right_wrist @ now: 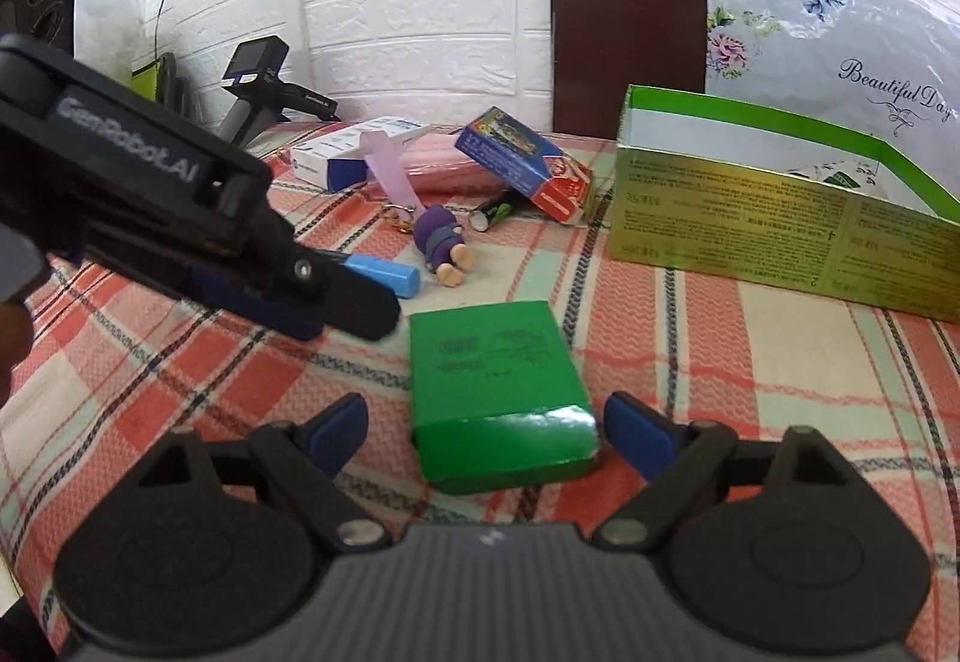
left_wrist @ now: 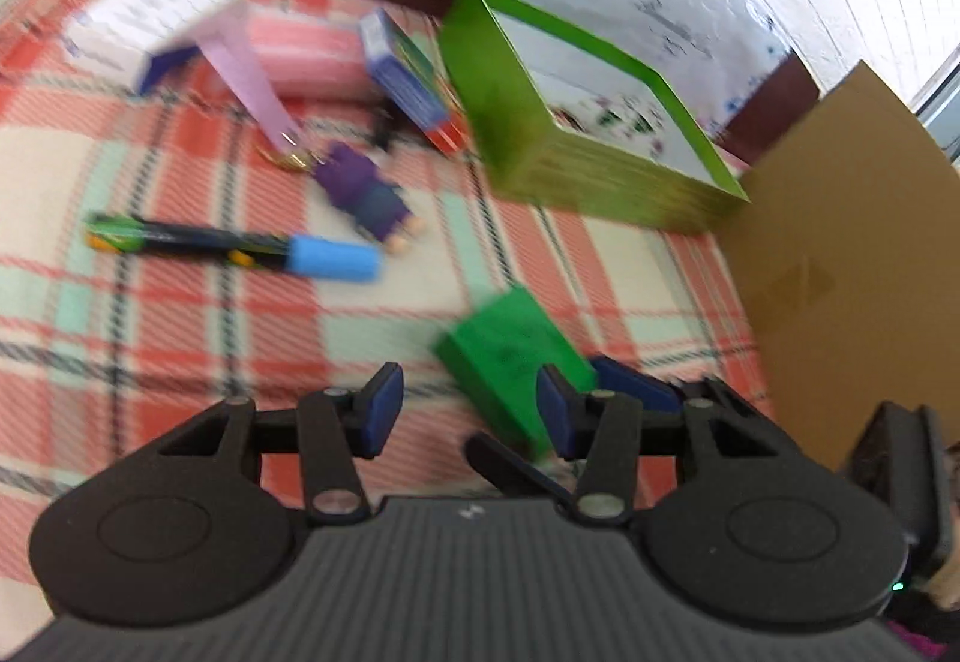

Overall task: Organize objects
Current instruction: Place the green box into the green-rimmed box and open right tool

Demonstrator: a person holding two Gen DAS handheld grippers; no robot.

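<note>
A small green box (right_wrist: 498, 392) lies flat on the checked cloth (right_wrist: 720, 362). My right gripper (right_wrist: 486, 437) is open around the box's near end, with a gap at each blue pad. In the left wrist view the same green box (left_wrist: 510, 350) sits just ahead of my left gripper (left_wrist: 469, 407), by its right finger; that gripper is open and its pads touch nothing. From the right wrist view the left gripper (right_wrist: 354, 311) comes in from the left, its tips beside the box's far left corner. A big open green carton (right_wrist: 780, 218) stands at the back right.
A purple doll keychain (right_wrist: 444, 242), a blue-capped marker (right_wrist: 384, 269), a blue and red card box (right_wrist: 522, 164), a white box (right_wrist: 348, 152) and a pink roll (right_wrist: 444, 164) lie further back. A cardboard sheet (left_wrist: 852, 266) stands at the right. A brown chair back (right_wrist: 627, 32) rises behind.
</note>
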